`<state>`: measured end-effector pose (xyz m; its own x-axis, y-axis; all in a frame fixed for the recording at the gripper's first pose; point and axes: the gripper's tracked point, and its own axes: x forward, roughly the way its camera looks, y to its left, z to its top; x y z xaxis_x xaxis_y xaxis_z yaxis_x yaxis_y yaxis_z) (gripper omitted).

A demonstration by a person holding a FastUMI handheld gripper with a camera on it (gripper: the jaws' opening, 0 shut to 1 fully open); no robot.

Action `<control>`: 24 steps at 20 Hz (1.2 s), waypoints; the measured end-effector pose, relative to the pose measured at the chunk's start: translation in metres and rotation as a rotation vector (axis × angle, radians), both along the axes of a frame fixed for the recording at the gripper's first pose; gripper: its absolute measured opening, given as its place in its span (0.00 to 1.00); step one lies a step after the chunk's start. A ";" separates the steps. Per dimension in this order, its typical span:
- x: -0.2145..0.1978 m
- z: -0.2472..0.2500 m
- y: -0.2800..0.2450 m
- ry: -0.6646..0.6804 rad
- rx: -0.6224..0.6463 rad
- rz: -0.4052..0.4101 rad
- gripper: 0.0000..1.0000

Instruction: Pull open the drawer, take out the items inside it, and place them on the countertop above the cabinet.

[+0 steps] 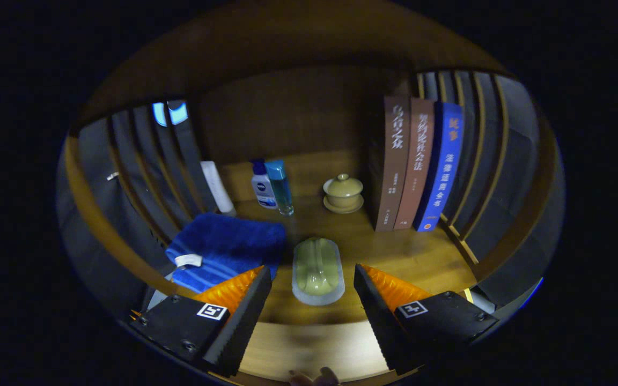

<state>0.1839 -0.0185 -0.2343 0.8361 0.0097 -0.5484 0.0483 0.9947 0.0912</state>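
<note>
The tool (313, 279) is seen with its two fingers spread well apart, nothing pressed between them. Just ahead of the fingers, in line with the gap between them, a small oblong dish (318, 271) is lying flat on the wooden surface (416, 257). The dish is pale green and glossy, with rounded ends, a lighter greyish rim and a raised ridge running along its length; a highlight is caught on its near end. Neither finger is touching it.

To the left of the dish, a folded blue towel (223, 247) with a small white tag is laid on the surface, its near corner hidden behind the left finger. Beyond the dish, a white bottle with a blue cap (263, 185) and a slim clear blue bottle (280, 187) are standing upright, touching side by side. To their right, a small yellowish lidded cup on a saucer (344, 193) is set. Further right, three books (419, 166) are stood upright together, two brown and one blue. A white tube (218, 187) is leaned against the slatted wall (148, 166) at the left. A lighter wooden edge (309, 348) is seen below the fingers.
</note>
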 end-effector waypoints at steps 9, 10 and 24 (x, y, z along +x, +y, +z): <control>-0.161 0.046 0.005 -0.393 -0.003 -0.012 0.99; -0.177 0.037 0.004 -0.401 -0.003 -0.015 0.99; -0.265 -0.099 0.005 -0.324 -0.024 -0.023 0.99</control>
